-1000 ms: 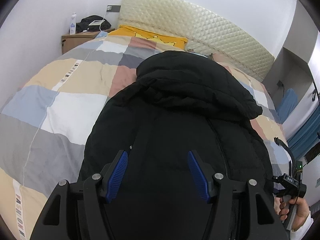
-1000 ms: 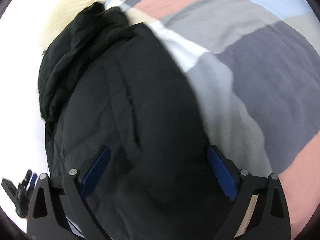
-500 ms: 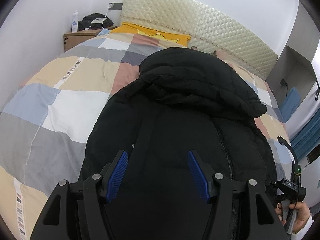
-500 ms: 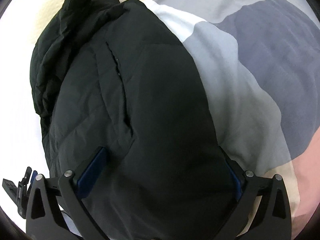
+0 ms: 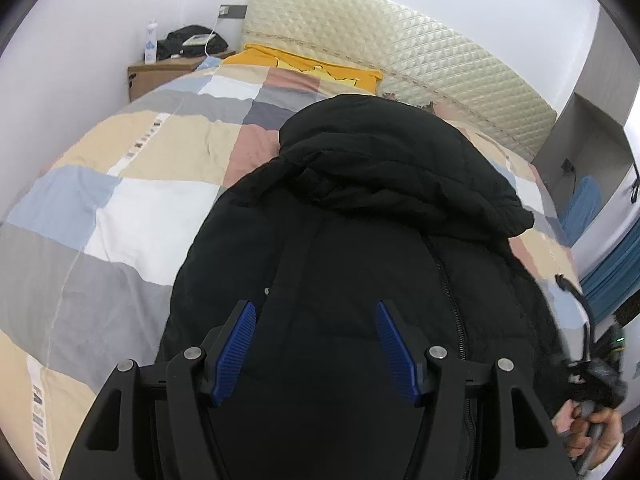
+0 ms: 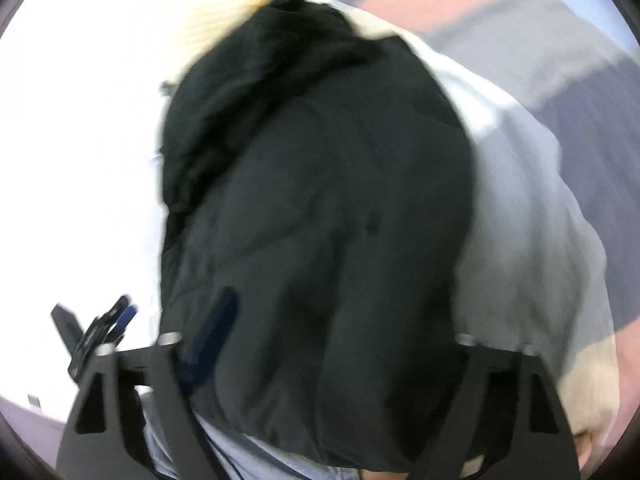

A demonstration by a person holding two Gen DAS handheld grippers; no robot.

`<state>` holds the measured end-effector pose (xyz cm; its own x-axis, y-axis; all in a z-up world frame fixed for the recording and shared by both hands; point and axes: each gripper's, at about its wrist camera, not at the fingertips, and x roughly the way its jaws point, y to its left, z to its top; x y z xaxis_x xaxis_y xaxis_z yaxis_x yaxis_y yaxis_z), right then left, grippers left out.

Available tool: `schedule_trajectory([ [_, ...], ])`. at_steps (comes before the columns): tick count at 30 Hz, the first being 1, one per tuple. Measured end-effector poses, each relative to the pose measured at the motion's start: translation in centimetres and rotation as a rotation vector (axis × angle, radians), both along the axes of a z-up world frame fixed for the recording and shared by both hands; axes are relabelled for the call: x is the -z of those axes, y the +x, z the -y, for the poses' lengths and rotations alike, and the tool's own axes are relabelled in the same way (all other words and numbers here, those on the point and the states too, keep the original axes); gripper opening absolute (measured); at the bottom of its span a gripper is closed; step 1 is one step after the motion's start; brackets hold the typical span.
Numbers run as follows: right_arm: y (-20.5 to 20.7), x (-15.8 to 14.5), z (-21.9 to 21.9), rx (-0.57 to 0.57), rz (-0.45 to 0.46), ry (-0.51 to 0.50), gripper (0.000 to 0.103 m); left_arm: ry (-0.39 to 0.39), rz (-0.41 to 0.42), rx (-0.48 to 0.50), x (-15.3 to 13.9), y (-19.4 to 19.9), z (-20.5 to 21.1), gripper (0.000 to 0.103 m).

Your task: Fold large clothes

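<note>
A black padded jacket [image 5: 360, 248] is laid on the bed [image 5: 120, 208], over a patchwork duvet of beige, grey, white, blue and pink squares. Its long axis is seen to run straight away from both cameras, with the hood [image 5: 392, 160] at the far end toward the quilted headboard [image 5: 400, 52] and the hem at the near end, under the tools. The zip line is made out running lengthwise, right of centre in the left wrist view.

The left gripper [image 5: 316, 344] is held over the near part of the jacket, its jaws spread wide with nothing between them but the fabric below; whether the pads touch the cloth cannot be told. The right gripper [image 6: 332, 344] is shown in a blurred frame, also over the hem end, with its jaws wide and the jacket's width lying between them; one blue pad is visible and the other is hidden by dark fabric. The two tools appear about equally near the hem, the left nearer the jacket's left edge.

The coming move is judged to turn on that lengthwise lie: a grasp at the near hem would let the lower part be carried toward the hood.

Printed lettering is seen along a strip of the duvet at the lower left; it seems to read "FASHION", though this is not certain. A white bottle [image 5: 151, 44] stands on the bedside cabinet [image 5: 160, 74]; its label cannot be read.
</note>
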<state>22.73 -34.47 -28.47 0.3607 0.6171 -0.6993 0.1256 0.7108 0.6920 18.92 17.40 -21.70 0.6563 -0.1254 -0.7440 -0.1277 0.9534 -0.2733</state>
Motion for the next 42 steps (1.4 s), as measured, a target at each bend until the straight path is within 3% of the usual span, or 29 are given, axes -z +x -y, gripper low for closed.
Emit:
schedule_trajectory([
  [4,0.1,3.8,2.2,0.109,-0.169,0.037,0.065,-0.017,0.028,-0.012,-0.9,-0.4,-0.8,0.062],
  [8,0.1,3.8,1.9,0.070,-0.155,0.008,0.065,-0.052,0.009,0.016,-1.9,-0.4,-2.8,0.062],
  [10,0.1,3.2,1.1,0.038,-0.122,-0.015,0.048,-0.023,0.036,-0.013,-3.1,-1.0,-4.4,0.062],
  [11,0.4,2.9,-0.2,0.039,-0.100,-0.019,0.027,-0.008,0.053,-0.028,-3.9,-1.5,-5.5,0.062],
  [12,0.3,2.4,-0.4,0.034,-0.066,-0.010,0.020,-0.003,0.060,-0.036,-4.4,-1.7,-6.3,0.062],
  [14,0.3,1.2,-0.7,0.024,-0.013,-0.017,0.014,-0.005,0.059,-0.053,-5.2,-2.1,-8.6,0.062],
  [18,0.4,0.7,-0.9,0.019,0.021,-0.018,0.013,-0.129,-0.062,-0.051,-3.0,-1.8,-13.3,0.062],
  [21,0.8,0.7,-1.1,0.026,0.020,-0.019,0.013,-0.268,-0.194,-0.006,0.9,-1.1,-15.2,0.062],
  [29,1.0,0.4,-1.6,0.037,0.002,-0.067,0.013,-0.489,-0.431,0.119,9.8,1.2,-15.2,0.070],
  [32,1.1,0.7,-1.8,0.047,-0.013,-0.077,0.014,-0.539,-0.480,0.214,11.4,1.7,-13.5,0.071],
  [35,1.1,1.3,-1.4,0.068,-0.042,-0.069,0.017,-0.522,-0.516,0.232,12.3,1.8,-12.8,0.073],
  [39,1.2,2.2,-1.0,0.092,-0.078,-0.026,0.021,-0.596,-0.522,0.280,12.1,2.1,-12.1,0.073],
  [42,1.2,2.2,-0.9,0.094,-0.083,-0.005,0.024,-0.652,-0.481,0.373,10.5,2.3,-10.7,0.073],
])
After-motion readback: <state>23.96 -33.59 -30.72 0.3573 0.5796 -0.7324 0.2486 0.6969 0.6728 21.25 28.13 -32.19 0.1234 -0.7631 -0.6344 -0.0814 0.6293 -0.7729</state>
